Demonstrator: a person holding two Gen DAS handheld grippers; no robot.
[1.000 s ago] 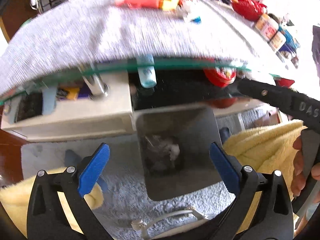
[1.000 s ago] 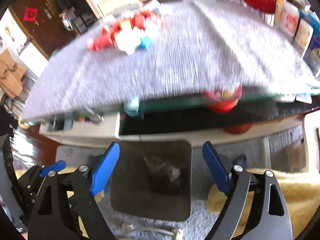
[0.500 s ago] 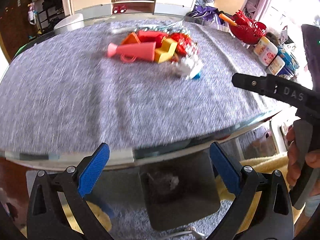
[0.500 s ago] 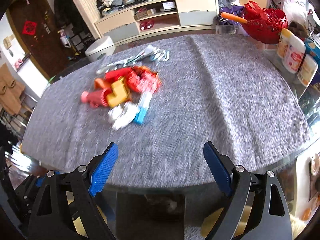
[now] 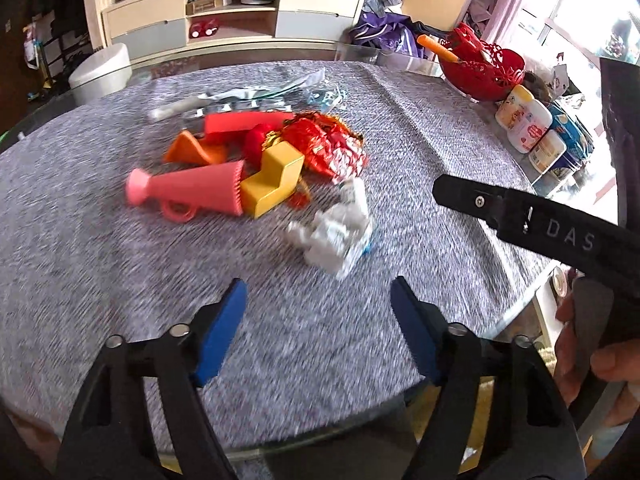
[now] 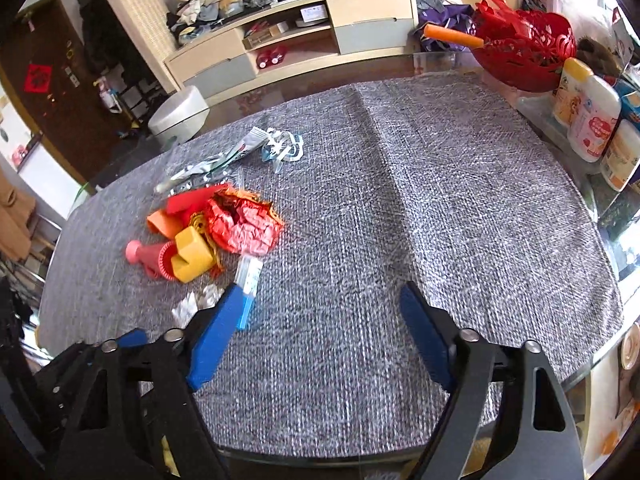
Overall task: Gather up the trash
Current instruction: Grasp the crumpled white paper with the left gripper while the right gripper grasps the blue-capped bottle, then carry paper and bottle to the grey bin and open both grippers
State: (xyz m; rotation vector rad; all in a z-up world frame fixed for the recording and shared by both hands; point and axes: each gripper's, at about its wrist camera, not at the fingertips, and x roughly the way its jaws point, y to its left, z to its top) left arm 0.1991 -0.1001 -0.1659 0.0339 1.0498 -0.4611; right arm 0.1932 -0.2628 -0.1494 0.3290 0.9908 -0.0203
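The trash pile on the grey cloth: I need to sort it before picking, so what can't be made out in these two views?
- White crumpled wad: motion-blurred in the left wrist view; the right gripper's finger partly covers it in the right wrist view.
- Silvery wrappers: too small and smeared to identify.
- Red foil wrapper: print unreadable.
- Pink cone: its rear hidden by the yellow block.

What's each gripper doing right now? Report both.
Left gripper: open, jaws just narrowed, nothing between them.
Right gripper: open, jaws just narrowed, nothing between them.
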